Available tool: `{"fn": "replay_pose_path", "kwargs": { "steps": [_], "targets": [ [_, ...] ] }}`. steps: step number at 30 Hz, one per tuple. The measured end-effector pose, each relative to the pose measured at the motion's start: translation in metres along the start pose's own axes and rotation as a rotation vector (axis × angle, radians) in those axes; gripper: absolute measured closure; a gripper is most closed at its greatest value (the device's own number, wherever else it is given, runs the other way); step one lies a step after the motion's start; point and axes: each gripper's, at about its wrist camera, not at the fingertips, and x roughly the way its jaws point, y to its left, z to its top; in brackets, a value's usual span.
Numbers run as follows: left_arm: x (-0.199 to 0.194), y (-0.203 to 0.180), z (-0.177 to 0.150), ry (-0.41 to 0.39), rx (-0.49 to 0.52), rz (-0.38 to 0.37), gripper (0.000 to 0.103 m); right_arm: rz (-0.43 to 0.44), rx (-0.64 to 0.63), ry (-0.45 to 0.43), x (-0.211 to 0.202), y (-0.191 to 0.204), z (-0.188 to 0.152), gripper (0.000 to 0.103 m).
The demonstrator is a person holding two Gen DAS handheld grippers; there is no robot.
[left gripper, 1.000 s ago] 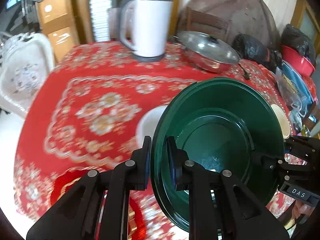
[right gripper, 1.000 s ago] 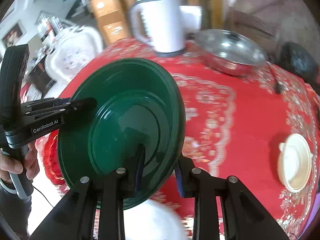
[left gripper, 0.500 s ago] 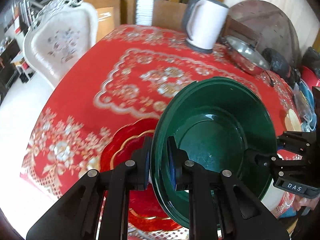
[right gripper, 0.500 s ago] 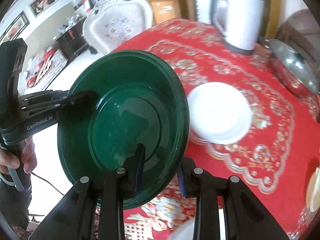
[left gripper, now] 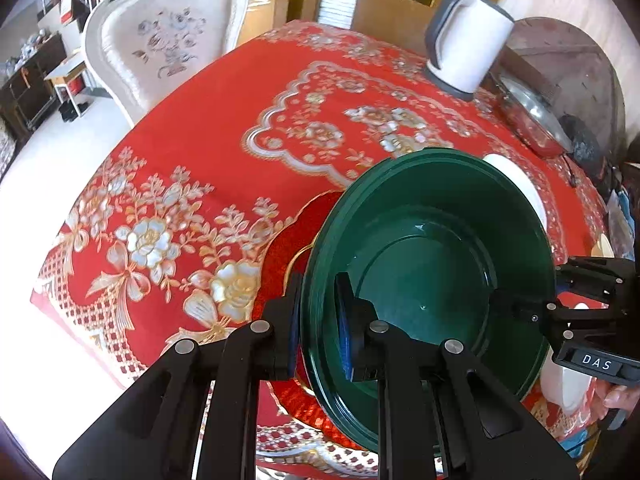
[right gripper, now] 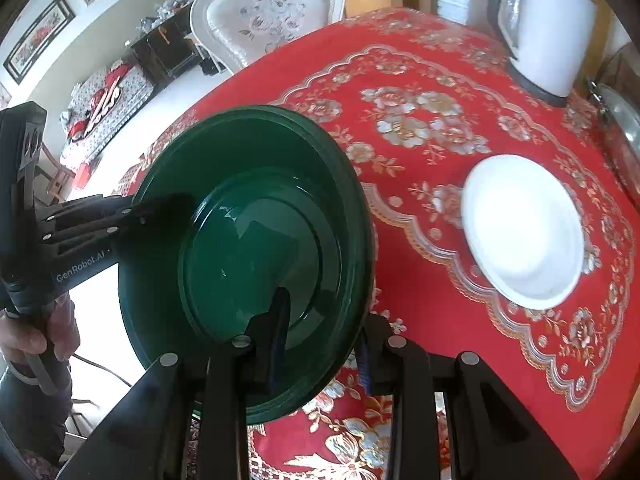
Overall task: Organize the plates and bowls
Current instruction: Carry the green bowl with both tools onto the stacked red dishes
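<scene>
Both tongs clamped on the same green bowl (left gripper: 432,272), opposite rims. Left tongs (left gripper: 318,320) pinch the bowl's rim at its 8 o'clock in the left wrist view: one finger outside the wall, one inside, pads pressed on the rim. Right tongs (right gripper: 320,340) grip the rim at 5 o'clock in the right wrist view, same arrangement: one finger inside the bowl, the other outside.

Bowl is airborne and tilted, mouth facing both cameras, above the near edge of the counter (left gripper: 224,92), which wears a red floral cloth. Looks like more than one green bowl nested; stepped rim lines show, count unclear.

Under the bowl in the left wrist view: red plate (left gripper: 280,264) with gold trim, peeking out at the bowl's 9 o'clock. Contact between the two cannot be judged.

White plate (right gripper: 524,232) sits flat on the cloth at 3 o'clock of the bowl in the right wrist view, well apart. White electric kettle (right gripper: 548,24) at 1 o'clock, far side of the counter. Steel pan with glass lid (left gripper: 532,120) just beside the kettle, right of it. White upholstered chair (left gripper: 168,36) at 11 o'clock, past the counter edge.

A hand (right gripper: 36,336) wraps the left tool's handle at 9 o'clock in the right wrist view.
</scene>
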Motion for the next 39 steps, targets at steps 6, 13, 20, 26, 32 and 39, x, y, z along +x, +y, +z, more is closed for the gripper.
{"fn": "replay_pose_path", "kwargs": {
  "steps": [6, 13, 20, 26, 32, 39],
  "targets": [
    [0.015, 0.013, -0.007, 0.035, -0.025, 0.013, 0.088, -0.002, -0.022, 0.046, 0.018, 0.011, 0.004, 0.072],
    [0.025, 0.014, -0.009, 0.044, -0.016, 0.036, 0.088, 0.003, -0.01, 0.07, 0.026, 0.009, 0.004, 0.072],
    [0.029, 0.008, -0.008, 0.049, 0.008, 0.056, 0.083, 0.008, 0.012, 0.068, 0.029, 0.007, 0.004, 0.069],
    [0.025, 0.001, -0.008, 0.022, 0.041, 0.114, 0.083, 0.076, 0.078, 0.055, 0.024, 0.001, 0.001, 0.058],
    [-0.004, 0.003, -0.004, -0.075, 0.025, 0.144, 0.078, 0.084, 0.089, -0.02, -0.005, -0.003, -0.001, 0.056],
    [-0.034, -0.019, -0.007, -0.127, 0.034, 0.058, 0.075, 0.136, 0.162, -0.102, -0.049, -0.023, -0.025, 0.045]
  ]
}}
